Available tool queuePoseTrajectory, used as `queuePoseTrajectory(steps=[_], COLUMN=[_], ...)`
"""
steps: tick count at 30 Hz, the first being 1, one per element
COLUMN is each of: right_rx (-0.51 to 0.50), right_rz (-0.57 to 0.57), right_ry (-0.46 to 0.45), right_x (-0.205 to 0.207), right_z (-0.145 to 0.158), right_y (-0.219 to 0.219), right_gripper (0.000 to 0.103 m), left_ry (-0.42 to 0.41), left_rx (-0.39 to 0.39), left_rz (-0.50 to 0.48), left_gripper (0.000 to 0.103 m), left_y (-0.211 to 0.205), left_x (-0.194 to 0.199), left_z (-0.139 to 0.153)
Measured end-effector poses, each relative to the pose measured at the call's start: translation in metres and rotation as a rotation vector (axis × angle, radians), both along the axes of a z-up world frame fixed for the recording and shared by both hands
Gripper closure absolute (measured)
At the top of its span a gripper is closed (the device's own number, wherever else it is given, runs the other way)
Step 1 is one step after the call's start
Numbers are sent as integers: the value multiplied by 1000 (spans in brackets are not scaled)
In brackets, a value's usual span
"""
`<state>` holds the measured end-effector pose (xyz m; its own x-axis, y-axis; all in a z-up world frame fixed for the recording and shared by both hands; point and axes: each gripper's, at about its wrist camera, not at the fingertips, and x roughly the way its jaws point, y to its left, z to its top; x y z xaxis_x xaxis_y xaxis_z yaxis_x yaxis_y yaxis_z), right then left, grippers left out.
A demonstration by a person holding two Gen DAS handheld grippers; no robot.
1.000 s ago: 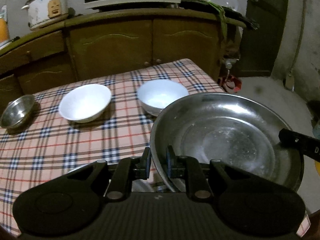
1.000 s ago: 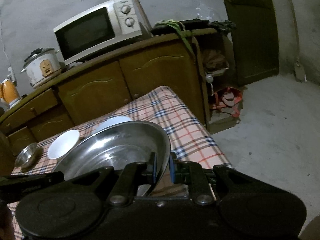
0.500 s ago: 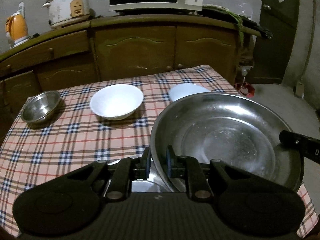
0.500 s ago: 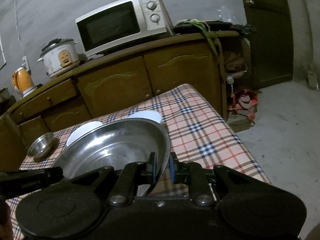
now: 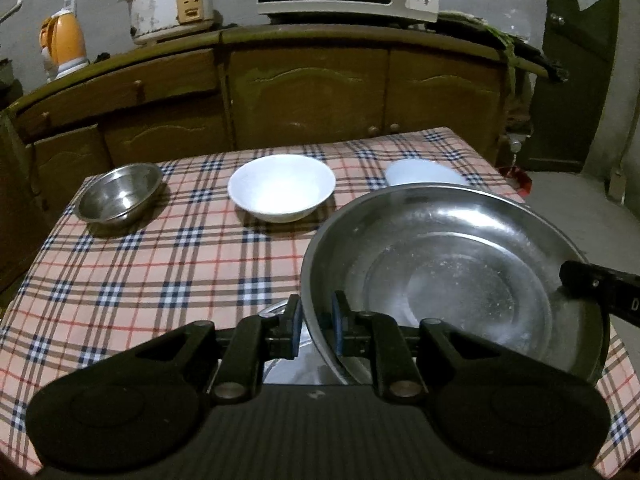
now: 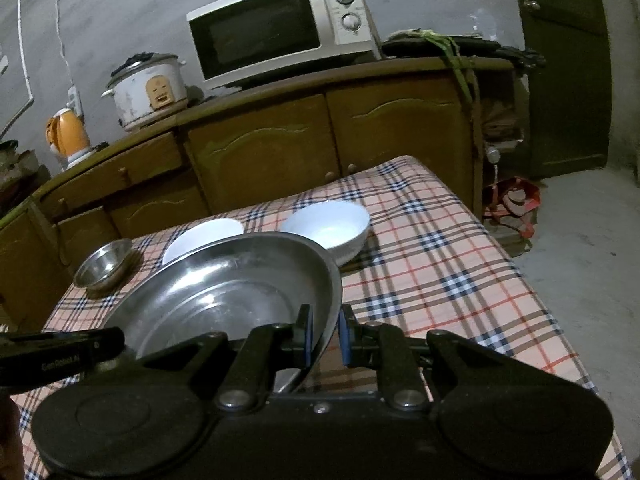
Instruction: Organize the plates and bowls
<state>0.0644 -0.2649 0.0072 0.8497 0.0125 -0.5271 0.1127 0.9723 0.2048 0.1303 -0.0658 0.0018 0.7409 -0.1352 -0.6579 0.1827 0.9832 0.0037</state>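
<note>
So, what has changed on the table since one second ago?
Both grippers, left and right, swung the big steel plate toward the left; the small steel bowl now sits further into view. Jaws stay clamped on the rim. The white bowls have not moved.

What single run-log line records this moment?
left tongs: shut on steel basin | right tongs: shut on steel basin | white bowls: on table

Silver steel basin (image 5: 452, 276), two white bowls (image 5: 281, 187), small silver bowl (image 5: 119, 194), peach plaid tablecloth (image 5: 168, 264).
</note>
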Motion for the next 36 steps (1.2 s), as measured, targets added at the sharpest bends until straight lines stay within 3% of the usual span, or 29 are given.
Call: queuePoseTrajectory(steps=[16,36], right_rx=[-18,-75], right_rz=[70,109], right_ry=[74,153], right_x=[10,14], right_z=[-45,-85], right_y=[49,74], right_gripper=[84,83], left_ry=[19,62], left_rx=[68,71], left_rz=[46,34], left_gripper=[87,86], left_y=[40,61], left_x=[-4,-14], left_z=[-26,-70])
